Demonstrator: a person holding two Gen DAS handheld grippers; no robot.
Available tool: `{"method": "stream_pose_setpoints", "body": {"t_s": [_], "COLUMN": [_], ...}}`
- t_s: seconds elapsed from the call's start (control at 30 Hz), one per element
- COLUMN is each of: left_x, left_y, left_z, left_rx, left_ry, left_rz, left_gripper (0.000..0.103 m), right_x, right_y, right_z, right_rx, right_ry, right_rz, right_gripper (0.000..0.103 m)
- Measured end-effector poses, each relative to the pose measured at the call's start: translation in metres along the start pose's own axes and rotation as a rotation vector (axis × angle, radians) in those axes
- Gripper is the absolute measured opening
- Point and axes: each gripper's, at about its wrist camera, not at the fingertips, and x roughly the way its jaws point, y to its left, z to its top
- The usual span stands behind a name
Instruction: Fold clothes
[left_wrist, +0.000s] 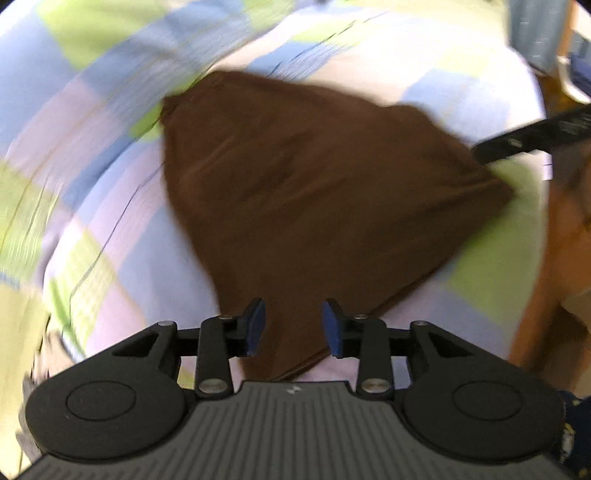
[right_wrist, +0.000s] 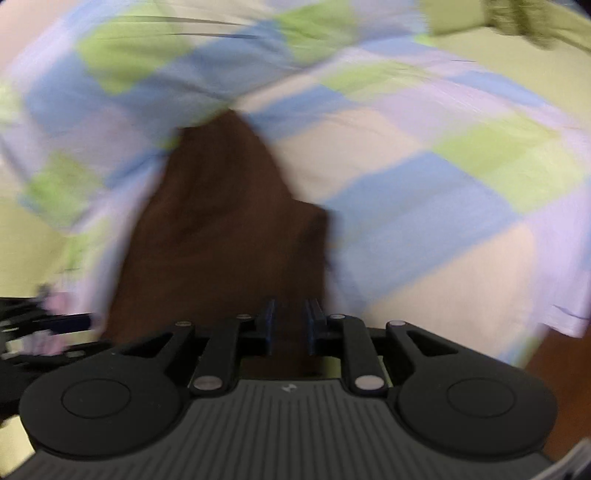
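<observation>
My left tongs (left_wrist: 293, 326) stand apart over the near corner of the brown garment (left_wrist: 314, 192), not pinching it. My right tongs (right_wrist: 290, 326) are narrow; grip unclear through blur. The garment lies on the checked bedsheet (left_wrist: 92, 110)

Matt brown cloth garment (left_wrist: 314, 192), checked cotton bedsheet (left_wrist: 92, 92)

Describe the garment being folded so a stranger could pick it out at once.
Find the bed covered by a checked sheet of pale blue, lilac and green squares. On it lies a brown garment, plain and dark, in a rough triangle. It is the only solid dark cloth on that pastel pattern.
</observation>
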Motion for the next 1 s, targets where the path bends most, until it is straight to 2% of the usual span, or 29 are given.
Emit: {"method": "stream_pose_setpoints", "body": {"t_s": [0.07,0.13,0.17,0.2,0.27,0.37,0.4,0.43,0.5,0.57,0.73,1.0], "left_x": [0.009,0.004,-0.001,-0.005,-0.010,-0.017,-0.018,-0.017,-0.016,-0.014,-0.015,-0.011], "left_y": [0.007,0.007,0.004,0.002,0.004,0.012,0.021,0.022,0.025,0.028,0.030,0.034], "left_z": [-0.011,-0.020,-0.028,-0.034,-0.033,-0.025,-0.014,-0.008,0.004,0.015,0.020,0.002], "left_rx": [-0.075,-0.098,-0.103,-0.108,-0.155,-0.250,-0.343,-0.365,-0.409,-0.450,-0.476,-0.479], "left_ry": [0.037,0.043,0.059,0.074,0.112,0.163,0.192,0.204,0.227,0.248,0.243,0.235], "left_rz": [-0.034,-0.052,-0.070,-0.084,-0.093,-0.102,-0.100,-0.079,-0.038,-0.001,0.008,-0.011], "left_gripper": [0.040,0.040,0.040,0.040,0.040,0.041,0.041,0.041,0.045,0.047,0.048,0.053], "right_x": [0.014,0.025,0.026,0.023,0.016,0.007,0.005,0.004,0.000,-0.001,0.004,0.007], "right_y": [0.009,0.008,0.003,-0.003,-0.009,0.000,0.004,0.007,0.013,0.016,0.025,0.030], "right_z": [-0.005,-0.013,-0.017,-0.018,-0.017,-0.011,-0.010,-0.009,-0.007,-0.005,-0.001,-0.001], "right_rx": [-0.055,-0.087,-0.083,-0.067,-0.039,-0.053,-0.045,-0.024,0.018,0.049,0.019,-0.051], "right_ry": [0.037,0.098,0.114,0.114,0.128,0.140,0.138,0.131,0.117,0.112,0.100,0.102], "right_rz": [0.024,-0.058,-0.105,-0.119,-0.131,-0.138,-0.139,-0.140,-0.145,-0.155,-0.146,-0.128], "right_gripper": [0.015,0.014,0.004,0.000,0.000,0.006,0.008,0.011,0.031,0.031,0.031,0.031]}}
